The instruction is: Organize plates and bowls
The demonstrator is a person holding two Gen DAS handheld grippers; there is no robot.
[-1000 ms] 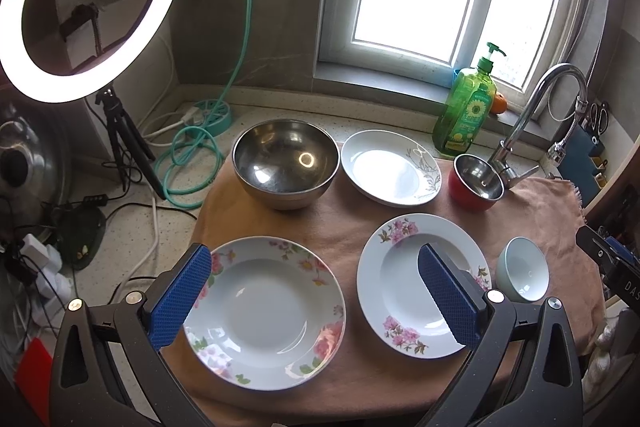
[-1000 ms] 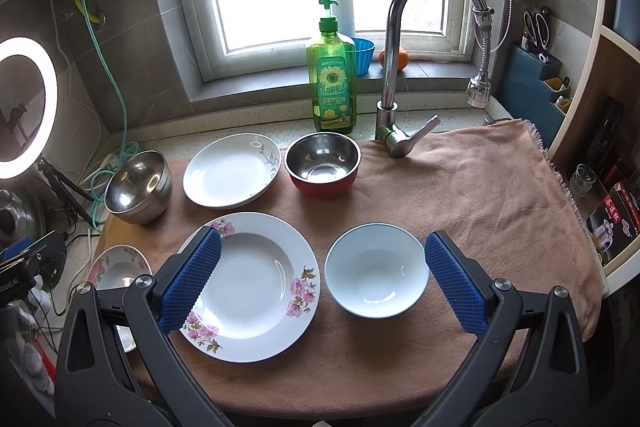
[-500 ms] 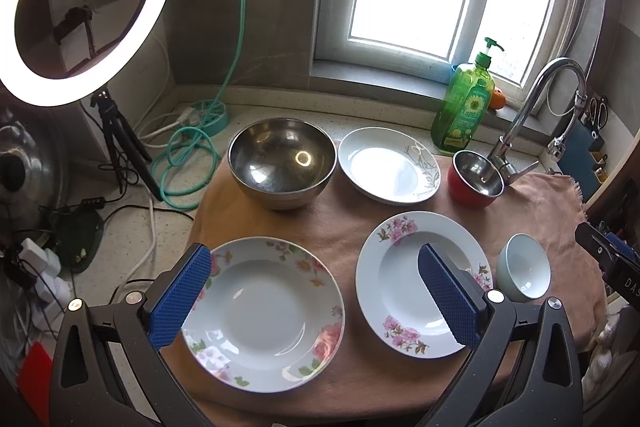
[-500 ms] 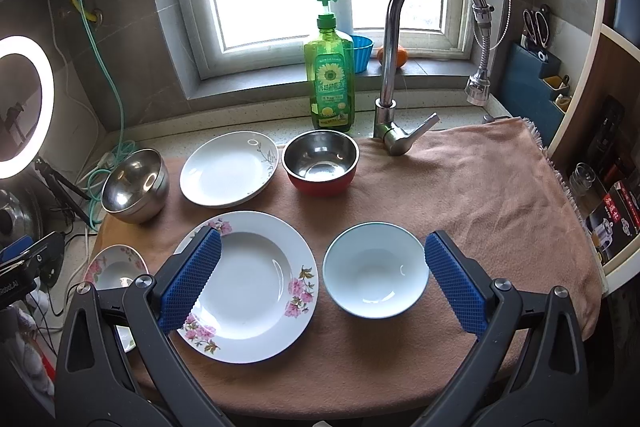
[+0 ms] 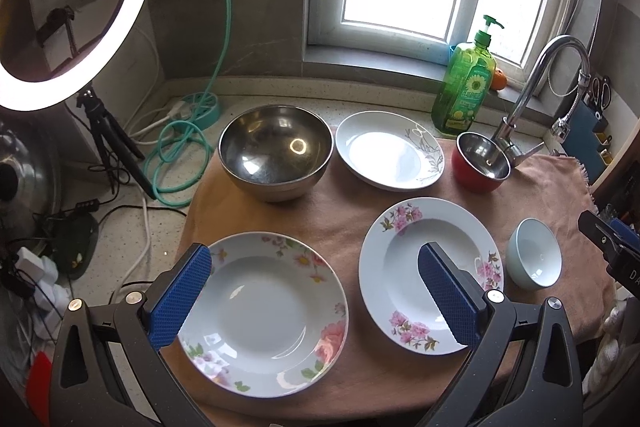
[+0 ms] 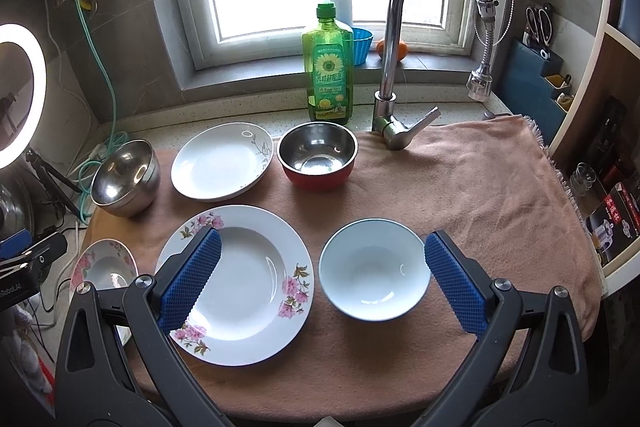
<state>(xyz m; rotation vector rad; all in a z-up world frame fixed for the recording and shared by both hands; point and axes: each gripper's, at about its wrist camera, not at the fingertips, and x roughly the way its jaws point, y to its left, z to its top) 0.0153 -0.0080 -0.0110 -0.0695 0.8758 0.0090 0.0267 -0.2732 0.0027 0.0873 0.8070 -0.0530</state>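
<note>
On a brown towel (image 6: 460,183) lie two flowered plates: one front left (image 5: 262,305) and one with pink blossoms (image 5: 404,259) (image 6: 248,283). Behind them stand a big steel bowl (image 5: 276,151) (image 6: 126,177), a white plate with a grey sprig (image 5: 388,149) (image 6: 222,161) and a red steel-lined bowl (image 5: 480,163) (image 6: 318,155). A pale blue bowl (image 6: 374,279) (image 5: 534,253) sits front right. My left gripper (image 5: 314,301) hangs open above the front-left plate. Over the pink plate and blue bowl my right gripper (image 6: 320,285) is open, holding nothing.
A green soap bottle (image 6: 328,67) and a curved tap (image 6: 404,39) stand at the back by the window. A ring light on a tripod (image 5: 60,3), a teal hose (image 5: 180,155) and cables crowd the left counter. Shelves (image 6: 600,195) border the right edge.
Both grippers have drifted slightly; the views shift a little, with the dishes sitting marginally higher in the left view. No dish has moved and both grippers stay open.
</note>
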